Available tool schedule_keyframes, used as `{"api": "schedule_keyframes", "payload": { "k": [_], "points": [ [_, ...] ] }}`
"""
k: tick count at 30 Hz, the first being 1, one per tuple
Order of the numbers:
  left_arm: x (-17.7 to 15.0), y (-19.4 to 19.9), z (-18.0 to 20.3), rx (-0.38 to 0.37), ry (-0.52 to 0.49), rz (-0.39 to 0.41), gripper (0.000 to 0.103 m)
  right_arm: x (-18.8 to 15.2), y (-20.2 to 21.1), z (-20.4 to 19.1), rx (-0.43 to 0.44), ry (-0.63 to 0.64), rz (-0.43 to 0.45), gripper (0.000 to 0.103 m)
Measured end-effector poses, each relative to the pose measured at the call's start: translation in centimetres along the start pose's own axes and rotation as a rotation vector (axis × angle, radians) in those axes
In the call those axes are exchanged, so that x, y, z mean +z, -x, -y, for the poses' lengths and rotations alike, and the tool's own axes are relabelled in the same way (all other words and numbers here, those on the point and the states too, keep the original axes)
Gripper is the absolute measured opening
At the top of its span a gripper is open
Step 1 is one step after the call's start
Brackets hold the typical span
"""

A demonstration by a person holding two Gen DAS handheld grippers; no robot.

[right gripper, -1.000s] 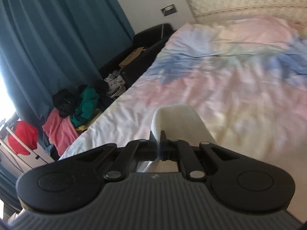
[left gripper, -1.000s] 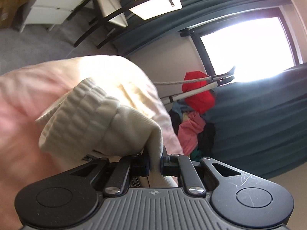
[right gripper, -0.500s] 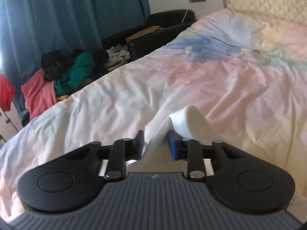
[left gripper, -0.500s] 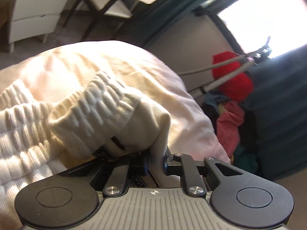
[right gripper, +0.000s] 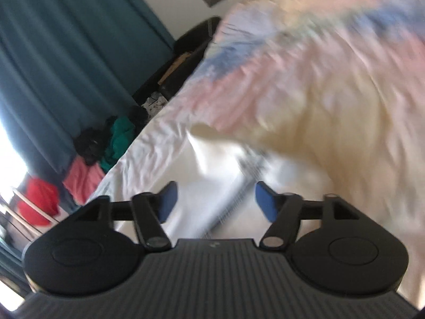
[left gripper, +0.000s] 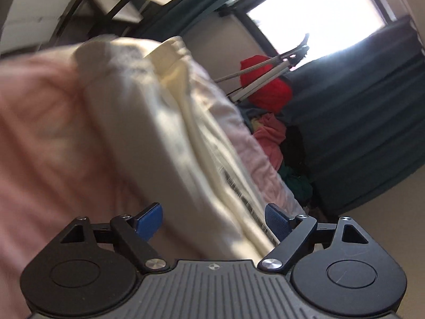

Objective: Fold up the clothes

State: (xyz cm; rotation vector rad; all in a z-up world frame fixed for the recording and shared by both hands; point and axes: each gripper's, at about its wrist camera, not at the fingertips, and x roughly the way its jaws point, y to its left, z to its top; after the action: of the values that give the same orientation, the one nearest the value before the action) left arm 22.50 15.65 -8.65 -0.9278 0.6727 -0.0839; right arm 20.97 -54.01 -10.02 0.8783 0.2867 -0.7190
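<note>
A cream knitted garment [left gripper: 170, 122] lies in a long folded band on the pastel bedspread [left gripper: 39, 133] in the left wrist view. My left gripper [left gripper: 213, 219] sits low over its near end, jaws opening wide; the blue pads [left gripper: 148, 218] stand apart from the cloth that lies between them. In the right wrist view the same garment [right gripper: 212, 175] shows as a pale, blurred fold with a dark printed strip. My right gripper [right gripper: 213, 199] hangs just above it, jaws opening, the fabric below and between the pads but not pinched.
A heap of clothes [right gripper: 87, 159], red, pink, green and black, lies on the floor by the teal curtain [right gripper: 66, 66]. A drying rack with a red item [left gripper: 265, 85] stands near the bright window [left gripper: 318, 13]. A dark chair [right gripper: 186, 58] is beside the bed.
Both grippers were shut on the cream garment; they have sunk toward the bed and their jaws have spread, letting the cloth go. The garment now lies on the bedspread.
</note>
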Motion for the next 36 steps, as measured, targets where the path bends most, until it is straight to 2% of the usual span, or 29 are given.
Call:
{"api": "schedule_keyframes", "payload": {
  "k": [2, 5, 6, 8, 11, 13, 15, 18, 20, 21, 22, 23, 26, 28, 31, 34, 36],
  "points": [
    [0.3, -0.5, -1.6, -0.003, 0.074, -0.012, 0.086, -2.0, 1.2, 2.1, 0.007, -0.084, -0.031, 0.075],
    [1.0, -1.3, -3.7, -0.026, 0.175, -0.017, 0.086, -5.1, 1.3, 5.3, 0.012, -0.246, -0.167, 0.072],
    [1.2, -1.5, -4.2, -0.045, 0.2, -0.01, 0.086, -5.7, 1.4, 6.0, 0.022, -0.309, -0.168, 0.072],
    [1.5, -2.2, -4.8, -0.085, 0.26, 0.01, 0.086, -5.8, 1.1, 5.9, 0.037, -0.346, -0.151, 0.076],
    [2.5, -3.9, -5.3, -0.098, 0.283, 0.045, 0.084, -5.2, -1.5, 4.4, 0.081, -0.286, -0.16, 0.081],
    [3.5, -4.9, -5.4, -0.089, 0.265, 0.071, 0.081, -4.8, -3.4, 3.9, 0.105, -0.245, -0.113, 0.08],
    [4.7, -5.7, -5.6, -0.082, 0.246, 0.105, 0.071, -4.2, -5.4, 3.7, 0.125, -0.23, -0.073, 0.08],
    [5.9, -7.1, -6.0, -0.057, 0.229, 0.125, 0.052, -3.8, -7.1, 3.1, 0.153, -0.175, -0.016, 0.063],
    [6.3, -7.4, -6.6, -0.047, 0.232, 0.136, 0.029, -3.8, -8.0, 2.7, 0.138, -0.166, -0.01, 0.044],
    [6.4, -7.2, -6.8, -0.049, 0.232, 0.14, 0.023, -3.9, -8.1, 2.5, 0.133, -0.163, 0.001, 0.039],
    [6.6, -7.0, -6.9, -0.051, 0.231, 0.144, 0.017, -3.9, -8.2, 2.3, 0.129, -0.16, 0.014, 0.028],
    [6.8, -6.7, -7.0, -0.053, 0.229, 0.148, 0.015, -4.0, -8.4, 2.0, 0.124, -0.157, 0.027, 0.023],
    [6.7, -5.1, -6.1, -0.059, 0.173, 0.185, 0.013, -3.6, -8.1, 1.0, 0.101, -0.096, 0.044, 0.017],
    [6.8, -3.5, -5.8, -0.084, 0.176, 0.195, 0.012, -3.1, -7.3, 1.1, 0.111, -0.115, 0.042, 0.016],
    [6.6, -0.3, -5.9, -0.074, 0.162, 0.197, 0.012, -2.7, -5.5, 1.6, 0.132, -0.144, 0.033, 0.016],
    [6.3, 2.9, -6.0, -0.063, 0.147, 0.199, 0.012, -2.4, -3.8, 2.2, 0.139, -0.153, -0.028, 0.016],
    [6.2, 6.6, -6.7, -0.041, 0.135, 0.205, 0.012, -2.6, -2.8, 2.5, 0.146, -0.161, -0.081, 0.015]
  ]
}}
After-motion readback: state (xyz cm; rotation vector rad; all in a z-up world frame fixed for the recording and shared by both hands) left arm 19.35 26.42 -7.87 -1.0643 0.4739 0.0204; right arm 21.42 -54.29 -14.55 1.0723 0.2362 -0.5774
